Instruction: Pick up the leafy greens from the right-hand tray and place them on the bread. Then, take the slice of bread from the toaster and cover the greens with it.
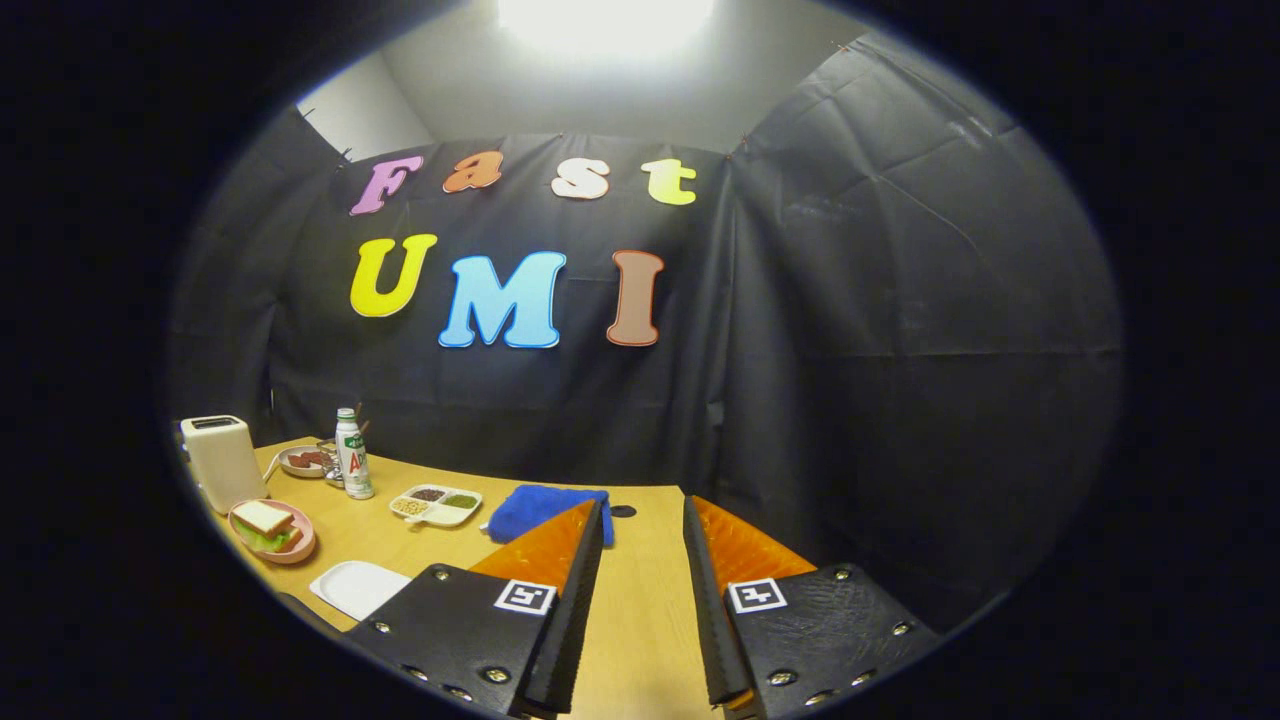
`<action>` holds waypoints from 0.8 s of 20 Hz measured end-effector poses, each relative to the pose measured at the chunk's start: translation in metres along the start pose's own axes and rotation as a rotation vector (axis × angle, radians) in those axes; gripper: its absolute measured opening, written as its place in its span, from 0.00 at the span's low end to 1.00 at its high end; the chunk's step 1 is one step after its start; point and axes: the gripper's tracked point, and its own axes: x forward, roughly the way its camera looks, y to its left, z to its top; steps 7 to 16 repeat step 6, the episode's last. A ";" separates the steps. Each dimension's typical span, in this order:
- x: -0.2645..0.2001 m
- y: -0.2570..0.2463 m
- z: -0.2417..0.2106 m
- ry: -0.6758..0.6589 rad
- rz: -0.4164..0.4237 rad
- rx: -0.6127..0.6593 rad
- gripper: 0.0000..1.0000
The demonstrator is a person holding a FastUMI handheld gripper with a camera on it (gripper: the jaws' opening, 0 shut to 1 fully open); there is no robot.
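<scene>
Near the tabletop's (pixel 640 600) far left corner, beside the toaster (pixel 222 462), a pink plate (pixel 300 548) holds leafy greens (pixel 262 540) already covered by a bread slice (pixel 262 517), while the gripper (pixel 643 520) hangs well back, jaws apart and empty.

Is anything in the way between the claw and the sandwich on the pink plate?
Nothing stands in the way. The open, empty claw sits over bare wooden table. The sandwich with greens on the round pink plate lies well off to its side; only the flat white tray lies between.

A blue cloth (pixel 545 508), a bottle (pixel 352 455), perhaps a condiment dish (pixel 436 505).
</scene>
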 end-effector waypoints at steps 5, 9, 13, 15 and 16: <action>0.027 -0.058 -0.018 -0.025 0.012 0.058 0.48; 0.032 -0.066 -0.022 -0.034 0.019 0.064 0.48; 0.032 -0.066 -0.022 -0.034 0.019 0.064 0.48; 0.032 -0.066 -0.022 -0.034 0.019 0.064 0.48; 0.032 -0.066 -0.022 -0.034 0.019 0.064 0.48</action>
